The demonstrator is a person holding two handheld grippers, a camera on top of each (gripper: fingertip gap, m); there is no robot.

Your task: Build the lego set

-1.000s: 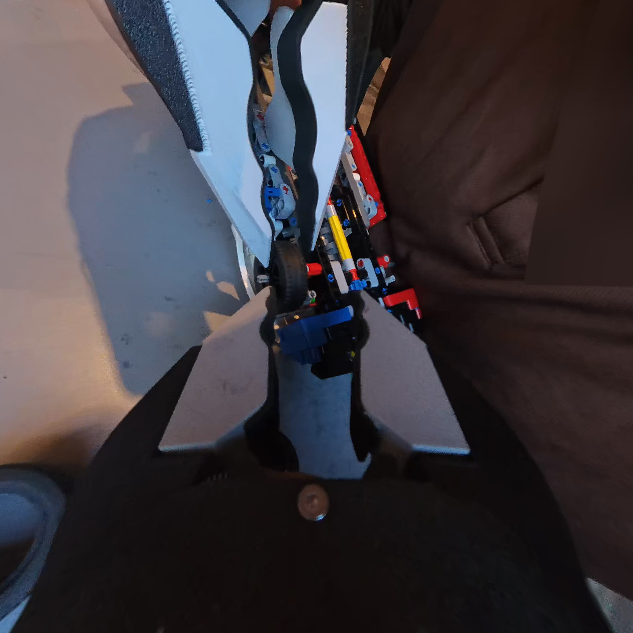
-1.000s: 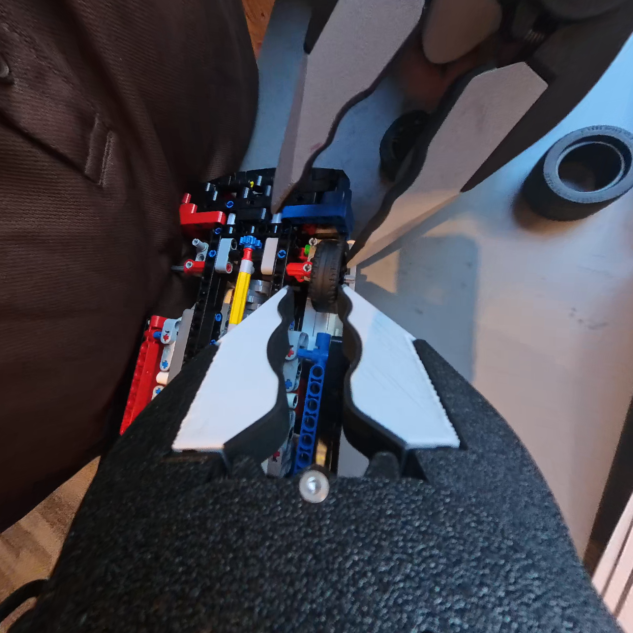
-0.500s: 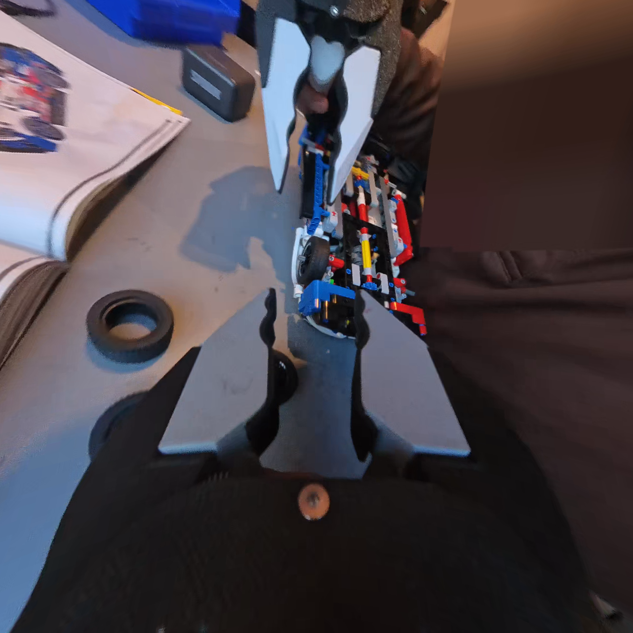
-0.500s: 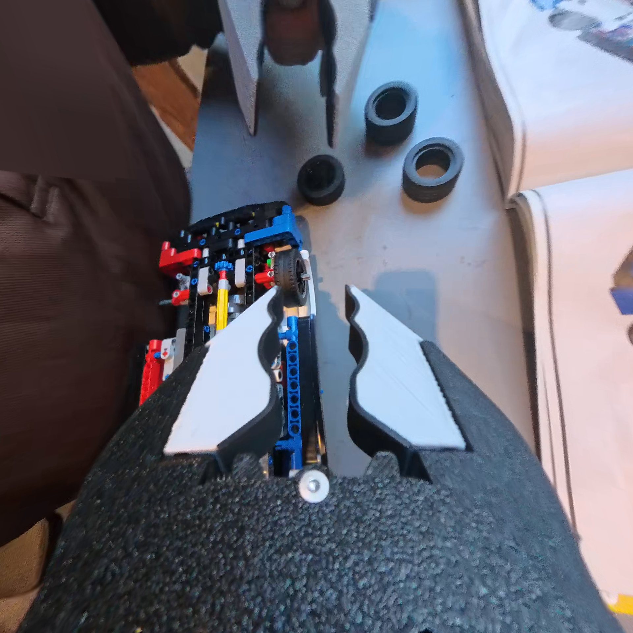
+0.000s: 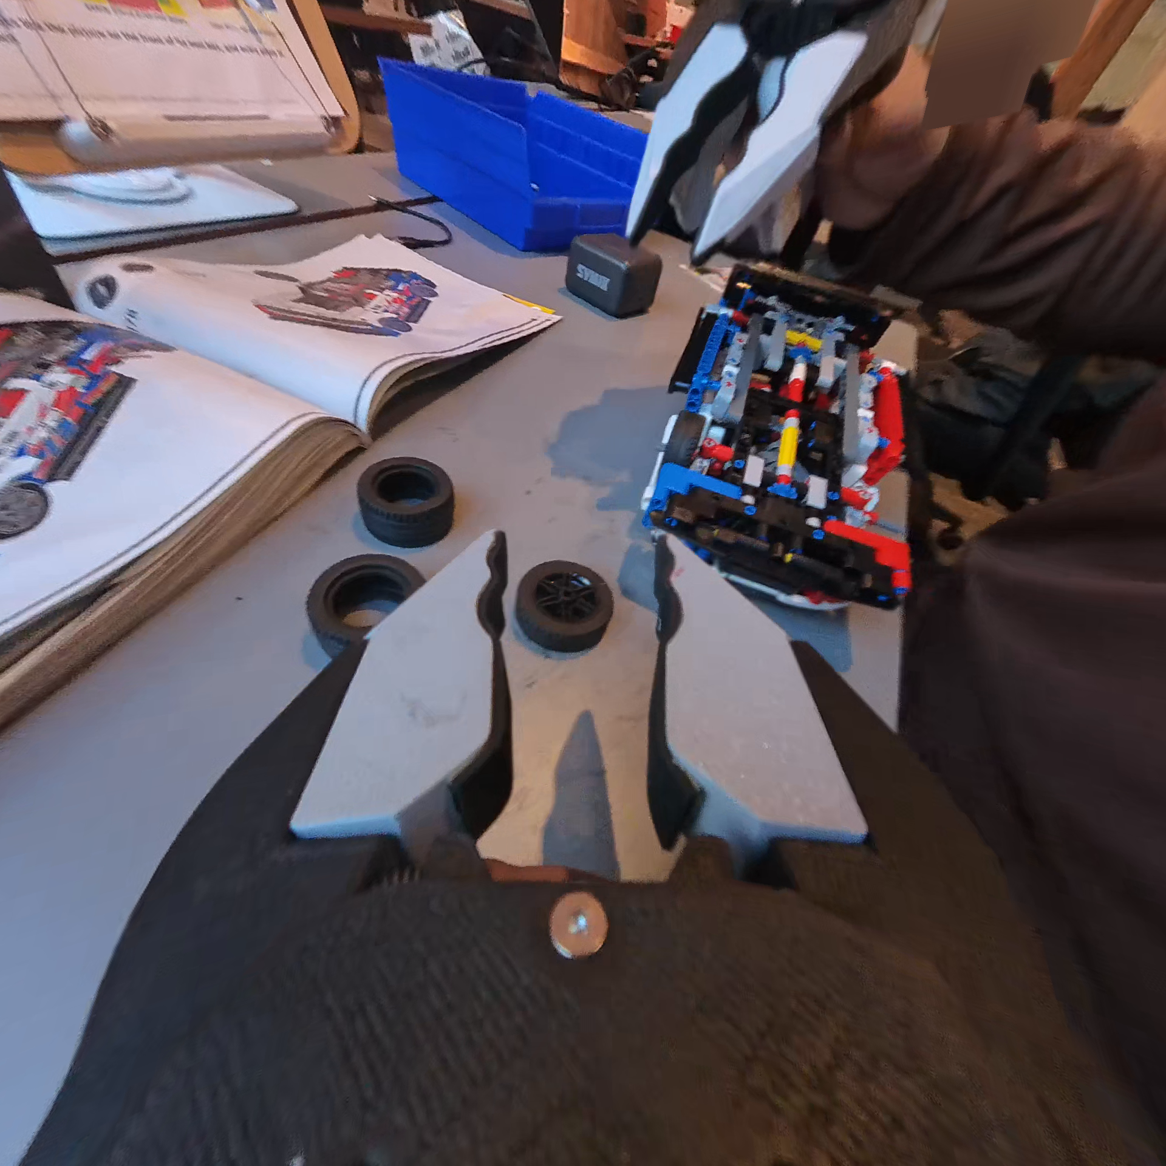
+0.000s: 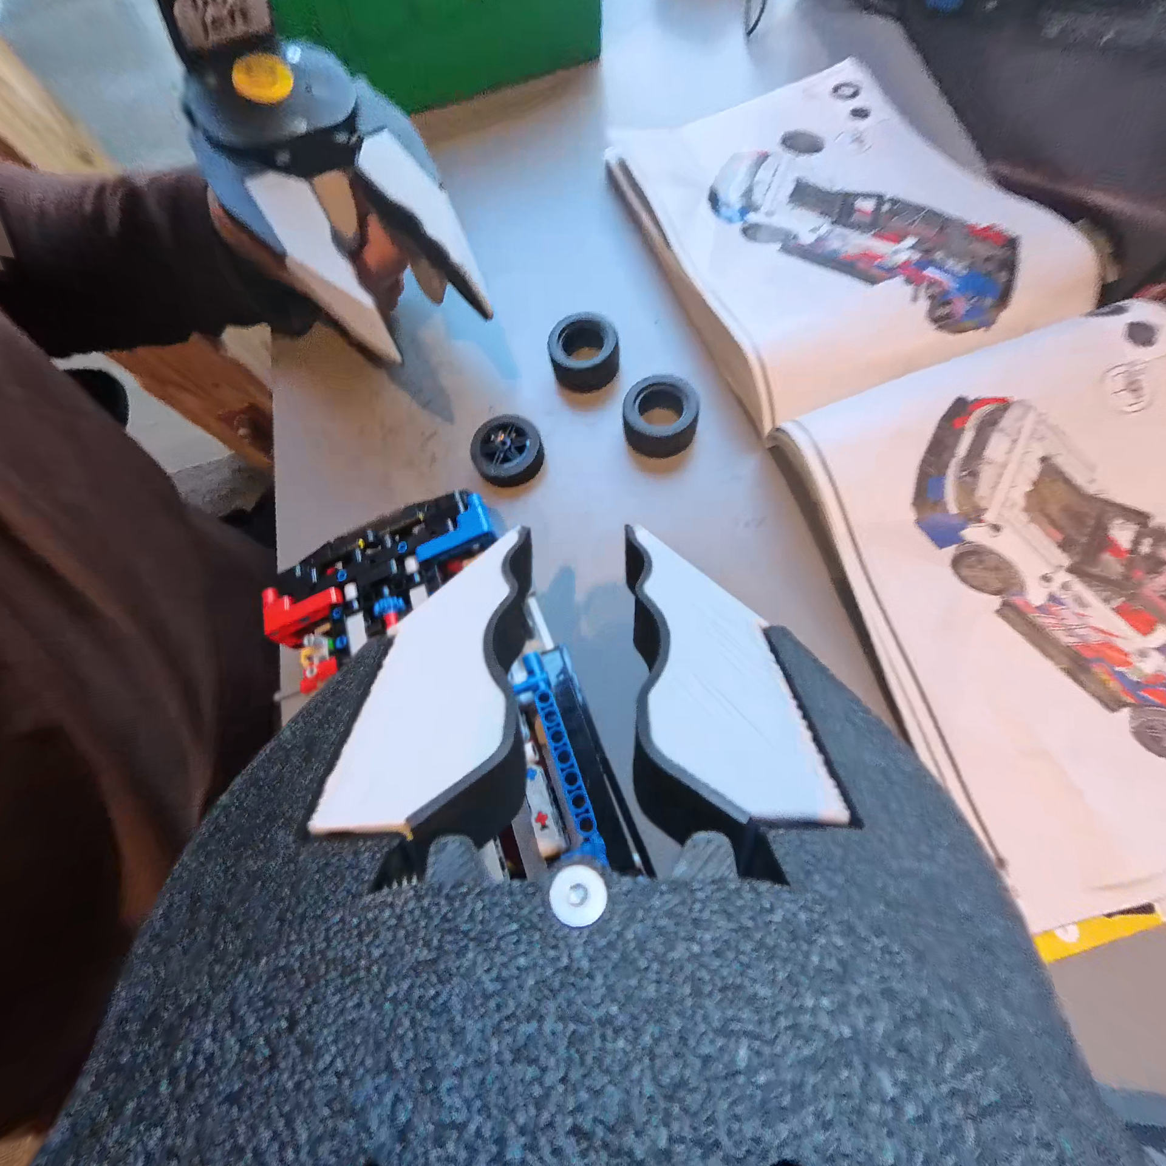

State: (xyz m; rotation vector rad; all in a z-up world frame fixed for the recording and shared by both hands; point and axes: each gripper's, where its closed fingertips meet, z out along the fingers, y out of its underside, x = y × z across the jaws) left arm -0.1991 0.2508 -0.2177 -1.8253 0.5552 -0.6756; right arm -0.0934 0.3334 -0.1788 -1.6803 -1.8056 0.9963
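The lego car chassis (image 5: pixel 782 454), black, blue and red, lies on the grey table (image 5: pixel 189 789) near its right edge, with one wheel mounted (image 5: pixel 684 436). A loose wheel with a rim (image 5: pixel 563 606) lies on the table between the tips of my open, empty left gripper (image 5: pixel 577 555). Two bare tyres (image 5: pixel 406 501) (image 5: pixel 359 599) lie to its left. My right gripper (image 6: pixel 577 542) is open and empty, hovering over the chassis (image 6: pixel 378 574), whose blue beam (image 6: pixel 561 725) shows between the fingers. It also shows in the left wrist view (image 5: pixel 725 189), raised behind the chassis.
An open instruction book (image 5: pixel 189 391) (image 6: pixel 883 252) takes up the table side beyond the tyres. A blue bin (image 5: pixel 524 158) and a small black box (image 5: pixel 615 274) stand behind the chassis. The person's brown sleeve and lap (image 5: pixel 1041 568) border the chassis. The left gripper (image 6: pixel 378 252) hangs beyond the wheel (image 6: pixel 506 450). Across from one pair of fingers to the other is roughly 15 cm.
Both grippers have let go of the chassis and pulled back from it. The left one has drawn away toward the loose wheel; the right one has risen. The chassis stays on the table.
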